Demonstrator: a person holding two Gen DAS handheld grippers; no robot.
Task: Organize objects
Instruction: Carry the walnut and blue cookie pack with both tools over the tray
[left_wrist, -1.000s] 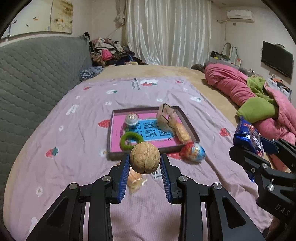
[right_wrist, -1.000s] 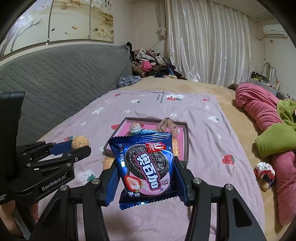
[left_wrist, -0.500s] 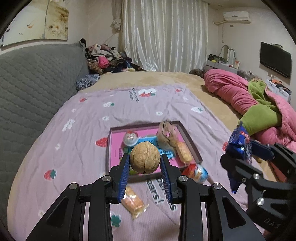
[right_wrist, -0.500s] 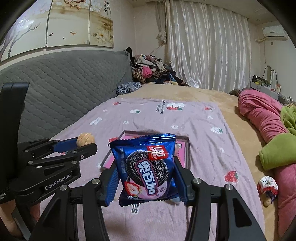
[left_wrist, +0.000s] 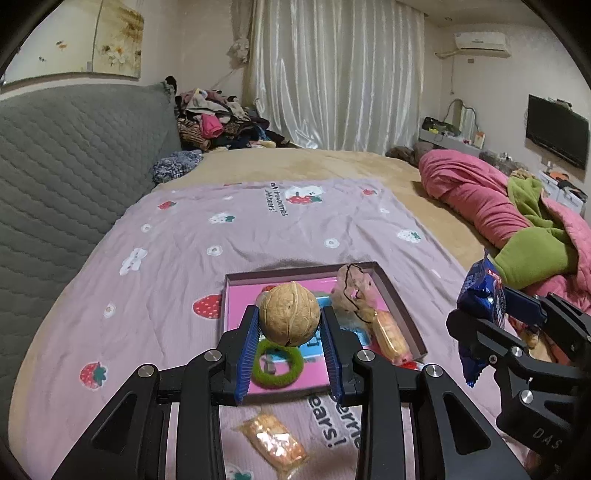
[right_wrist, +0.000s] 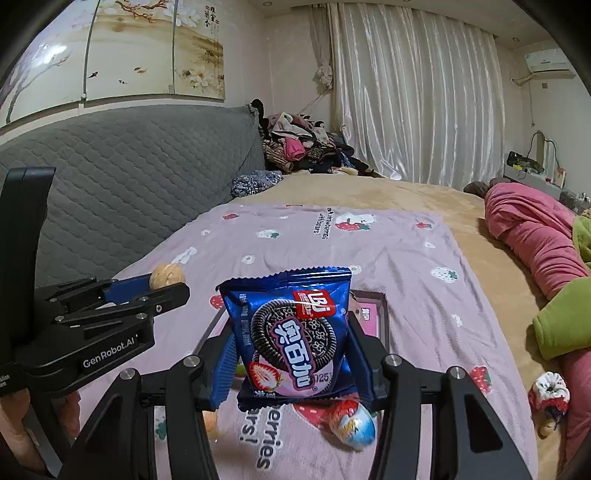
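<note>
2 grippers each clamp a snack. The left gripper (left_wrist: 289, 325) pinches a walnut (left_wrist: 289, 314) between its ribbed blue pads (left_wrist: 246, 354), at lower centre of the left view; the nut is round, tan and wrinkled, with a seam running over its top. The right gripper (right_wrist: 291, 354) squeezes a cookie pack (right_wrist: 291, 332) from both sides at lower centre of its own view: glossy blue foil with crimped edges, a dark sandwich cookie, a strawberry and a red label printed on the front. The pack stands upright and hides much of the tray behind it.

Behind the walnut lies a shallow rectangular tray (left_wrist: 399, 299) with a dark rim and a pink floor. In it rest a fuzzy green ring (left_wrist: 277, 369), a wrapped orange biscuit (left_wrist: 391, 336) along the right wall, and a crumpled pale bag (left_wrist: 354, 291) at the far right corner. In front of the tray, lower in the frame, 1 more orange wrapped biscuit (left_wrist: 273, 439) lies on the sheet (left_wrist: 258, 229), a soft lilac cloth printed with strawberries. A foil egg (right_wrist: 351, 421) sits on the sheet below the pack in the right view.
</note>
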